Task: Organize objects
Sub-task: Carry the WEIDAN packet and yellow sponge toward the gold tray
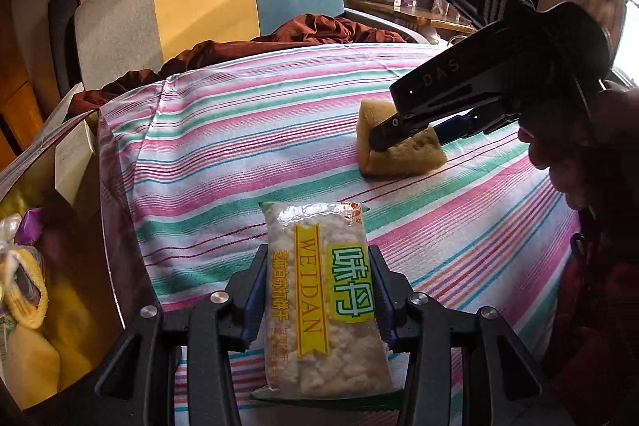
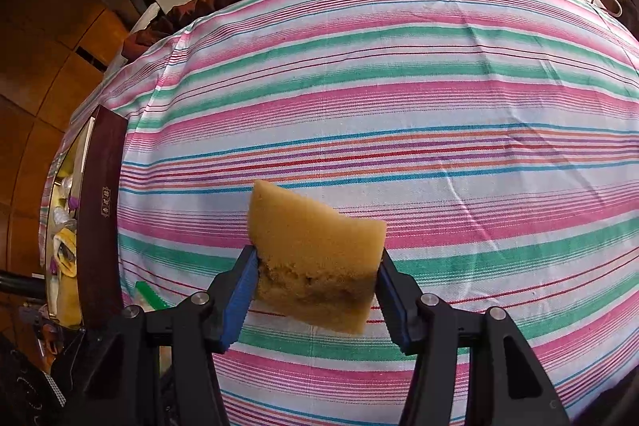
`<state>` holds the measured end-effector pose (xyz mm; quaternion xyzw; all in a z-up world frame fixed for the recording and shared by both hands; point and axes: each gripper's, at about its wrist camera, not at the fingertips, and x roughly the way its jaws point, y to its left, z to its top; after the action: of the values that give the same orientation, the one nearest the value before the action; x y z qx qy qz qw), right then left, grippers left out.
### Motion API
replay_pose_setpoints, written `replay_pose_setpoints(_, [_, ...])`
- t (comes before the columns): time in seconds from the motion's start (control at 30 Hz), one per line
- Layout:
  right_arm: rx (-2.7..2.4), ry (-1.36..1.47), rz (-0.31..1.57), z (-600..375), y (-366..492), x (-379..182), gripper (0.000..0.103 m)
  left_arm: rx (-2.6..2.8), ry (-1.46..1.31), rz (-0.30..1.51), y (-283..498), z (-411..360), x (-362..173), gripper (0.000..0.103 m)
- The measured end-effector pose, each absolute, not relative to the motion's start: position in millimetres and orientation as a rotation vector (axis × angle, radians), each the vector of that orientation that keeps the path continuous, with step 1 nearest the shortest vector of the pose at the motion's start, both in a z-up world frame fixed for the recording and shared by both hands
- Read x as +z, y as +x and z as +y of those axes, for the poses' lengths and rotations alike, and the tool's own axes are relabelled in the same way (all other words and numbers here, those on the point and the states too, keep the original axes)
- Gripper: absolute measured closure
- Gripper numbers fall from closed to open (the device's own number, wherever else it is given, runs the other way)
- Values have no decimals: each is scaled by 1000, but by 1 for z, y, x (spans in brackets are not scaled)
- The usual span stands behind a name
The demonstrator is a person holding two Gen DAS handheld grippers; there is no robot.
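Observation:
My left gripper [image 1: 319,290] is shut on a clear snack packet [image 1: 319,298] with a yellow "WEIDAN" label, held just above the striped tablecloth [image 1: 247,130]. My right gripper [image 2: 315,278] is shut on a yellow sponge [image 2: 315,246], held over the striped cloth [image 2: 399,86]. In the left wrist view the right gripper [image 1: 383,140] shows at the right, clamped on the sponge [image 1: 399,150], which rests at or just above the cloth.
An open dark red box [image 1: 80,226] with a gold lining stands at the table's left edge and holds yellow and purple items; it also shows in the right wrist view [image 2: 100,226]. A brown blanket [image 1: 247,46] lies on a sofa behind the table.

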<state>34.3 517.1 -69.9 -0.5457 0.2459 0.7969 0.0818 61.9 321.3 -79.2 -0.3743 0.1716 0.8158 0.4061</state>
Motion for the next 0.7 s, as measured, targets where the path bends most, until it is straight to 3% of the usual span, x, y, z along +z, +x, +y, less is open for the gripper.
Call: replay_pose_setpoints(0.7, [2397, -1635, 603, 506, 33, -67, 46, 2162, -859, 229, 42, 251, -5, 57])
